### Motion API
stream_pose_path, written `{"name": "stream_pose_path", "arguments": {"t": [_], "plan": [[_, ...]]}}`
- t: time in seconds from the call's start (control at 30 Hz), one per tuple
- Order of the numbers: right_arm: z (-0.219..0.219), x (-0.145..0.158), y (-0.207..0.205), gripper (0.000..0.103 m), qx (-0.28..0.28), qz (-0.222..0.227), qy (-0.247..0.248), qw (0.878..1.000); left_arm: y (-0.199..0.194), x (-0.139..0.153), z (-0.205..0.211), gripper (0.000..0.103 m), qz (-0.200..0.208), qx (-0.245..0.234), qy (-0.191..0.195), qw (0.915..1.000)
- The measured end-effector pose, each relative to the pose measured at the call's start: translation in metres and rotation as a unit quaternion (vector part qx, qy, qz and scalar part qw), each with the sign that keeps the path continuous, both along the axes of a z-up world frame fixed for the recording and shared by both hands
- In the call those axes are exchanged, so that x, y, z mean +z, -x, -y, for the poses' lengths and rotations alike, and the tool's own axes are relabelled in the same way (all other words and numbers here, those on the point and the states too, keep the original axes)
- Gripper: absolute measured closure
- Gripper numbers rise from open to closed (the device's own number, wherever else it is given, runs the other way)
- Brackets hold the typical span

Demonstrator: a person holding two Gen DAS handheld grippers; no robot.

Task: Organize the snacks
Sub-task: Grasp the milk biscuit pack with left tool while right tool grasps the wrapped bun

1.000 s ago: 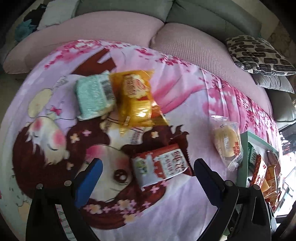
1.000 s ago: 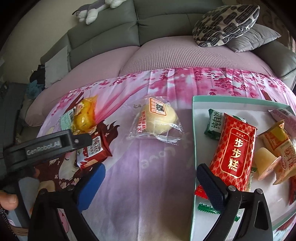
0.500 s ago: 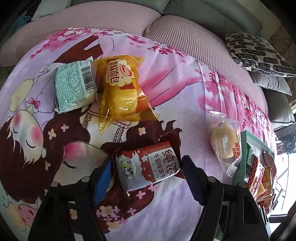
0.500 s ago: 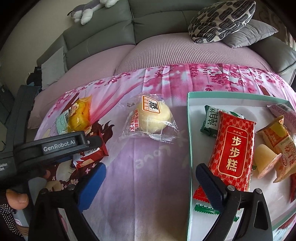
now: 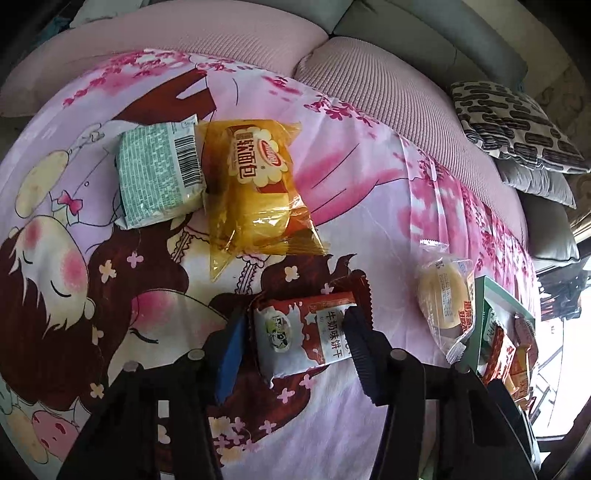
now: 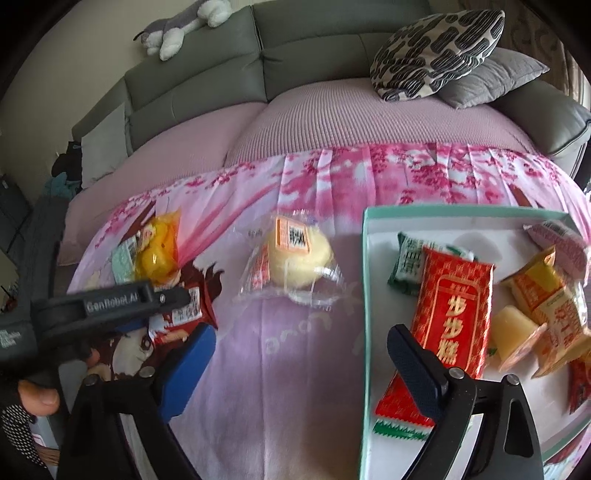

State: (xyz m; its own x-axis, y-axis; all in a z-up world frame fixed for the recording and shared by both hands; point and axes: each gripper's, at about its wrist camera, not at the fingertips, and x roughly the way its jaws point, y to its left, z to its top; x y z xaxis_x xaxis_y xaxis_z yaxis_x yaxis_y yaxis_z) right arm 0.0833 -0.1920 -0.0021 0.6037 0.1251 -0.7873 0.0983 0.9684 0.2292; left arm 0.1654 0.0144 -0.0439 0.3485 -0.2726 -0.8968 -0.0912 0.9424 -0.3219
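My left gripper (image 5: 291,339) is shut on a red-and-white milk biscuit packet (image 5: 306,336) that lies on the pink cartoon cloth (image 5: 369,192); it also shows in the right wrist view (image 6: 181,314). Beyond it lie a yellow soft-bread bag (image 5: 255,192) and a pale green packet (image 5: 159,177). A clear-wrapped round bun (image 6: 295,262) lies left of the teal-rimmed white tray (image 6: 365,295), which holds a long red packet (image 6: 447,321) and several other snacks. My right gripper (image 6: 299,362) is open and empty, hovering over the tray's left edge.
A grey sofa with pink seat cushions (image 6: 332,125) runs behind the cloth. A black-and-white patterned pillow (image 6: 436,48) and a grey pillow (image 6: 491,77) rest at the back right. A plush toy (image 6: 177,26) lies on the sofa back.
My left gripper moved forward and down over the milk biscuit packet and closed its fingers onto it. My right gripper drifted slightly and stayed open.
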Motion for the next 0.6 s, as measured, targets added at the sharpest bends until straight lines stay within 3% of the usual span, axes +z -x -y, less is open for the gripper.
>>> {"name": "stream_pose_path", "arguments": {"t": [0.17, 0.33, 0.6], "plan": [[0.010, 0.010, -0.018, 0.019, -0.009, 0.008, -0.026, 1.000, -0.001, 0.000, 0.001, 0.048, -0.001, -0.005, 0.001, 1.0000], [0.005, 0.005, -0.052, 0.030, 0.008, -0.016, -0.042, 0.999, -0.002, 0.000, -0.001, 0.048, -0.002, -0.002, 0.004, 1.0000], [-0.006, -0.011, -0.083, 0.039, 0.028, -0.056, -0.023, 0.998, -0.003, 0.001, -0.008, 0.048, -0.003, 0.002, -0.001, 1.0000]]}}
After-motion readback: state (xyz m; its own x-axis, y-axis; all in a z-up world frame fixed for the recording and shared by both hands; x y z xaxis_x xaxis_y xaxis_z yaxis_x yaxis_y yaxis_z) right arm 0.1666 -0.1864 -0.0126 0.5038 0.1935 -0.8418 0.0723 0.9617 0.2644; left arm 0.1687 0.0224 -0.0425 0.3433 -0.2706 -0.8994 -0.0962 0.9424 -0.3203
